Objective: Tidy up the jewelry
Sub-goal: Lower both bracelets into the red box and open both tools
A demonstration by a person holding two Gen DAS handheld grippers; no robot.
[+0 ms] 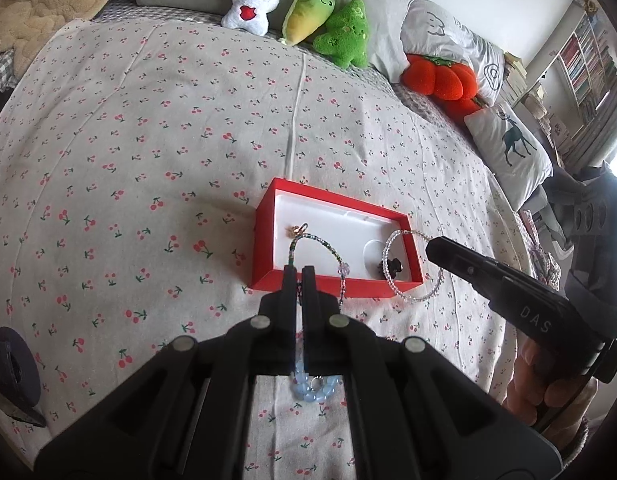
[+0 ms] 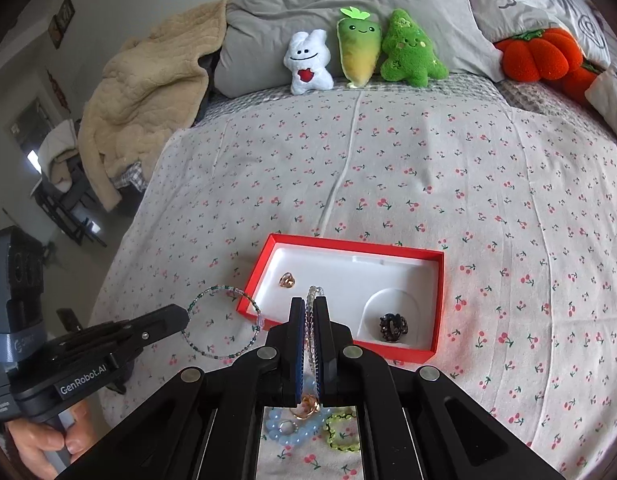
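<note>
Above the red box (image 2: 438,304) (on the bed), the left hand-held gripper (image 1: 299,280) pinches a green beaded bracelet (image 1: 308,240) while the right hand-held gripper (image 2: 309,312) pinches a clear beaded bracelet (image 1: 392,268).

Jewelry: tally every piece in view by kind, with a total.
Bracelets: 4 — green beaded bracelet in the left gripper, clear beaded bracelet in the right gripper, pale blue bracelet, yellow-green bracelet
Rings or charms: 4 — gold, dark, silver, gold
Total: 8
</note>
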